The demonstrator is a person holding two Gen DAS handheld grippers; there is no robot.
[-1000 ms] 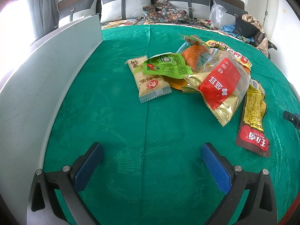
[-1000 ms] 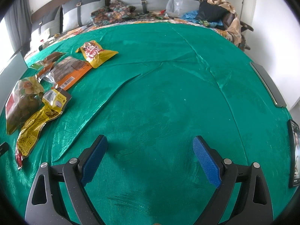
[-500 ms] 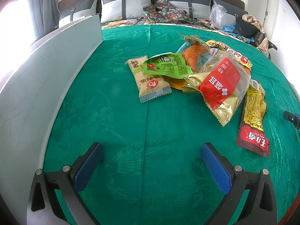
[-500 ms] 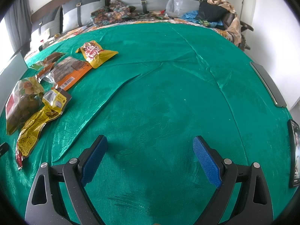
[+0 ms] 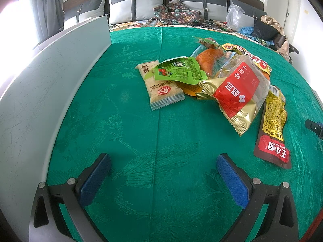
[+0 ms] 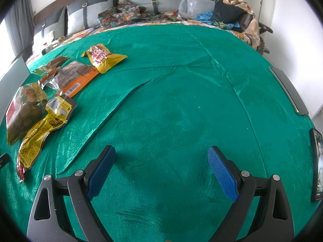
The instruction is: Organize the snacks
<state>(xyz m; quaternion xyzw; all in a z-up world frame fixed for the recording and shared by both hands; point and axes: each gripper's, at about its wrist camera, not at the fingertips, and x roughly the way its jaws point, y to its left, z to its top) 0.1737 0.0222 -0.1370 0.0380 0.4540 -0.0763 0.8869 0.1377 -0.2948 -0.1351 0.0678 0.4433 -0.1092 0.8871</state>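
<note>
A heap of snack packets lies on the green cloth (image 5: 141, 141). It holds a beige rice-cracker bar (image 5: 161, 88), a green pouch (image 5: 179, 70), an orange drumstick pack (image 5: 210, 58), a red-and-gold bag (image 5: 236, 92) and a long yellow-and-red pouch (image 5: 272, 129). My left gripper (image 5: 163, 167) is open and empty, well short of the heap. The right wrist view shows the same heap at far left: the yellow pouch (image 6: 40, 129), an orange pack (image 6: 76, 76) and a yellow-red packet (image 6: 103, 57). My right gripper (image 6: 161, 159) is open over bare cloth.
A tall grey panel (image 5: 40, 100) walls off the left side. Two dark flat devices (image 6: 288, 90) lie at the right edge of the cloth. Pillows, a plastic bag (image 6: 188, 4) and clothes crowd the far end. The cloth has folds (image 6: 131, 94) near its middle.
</note>
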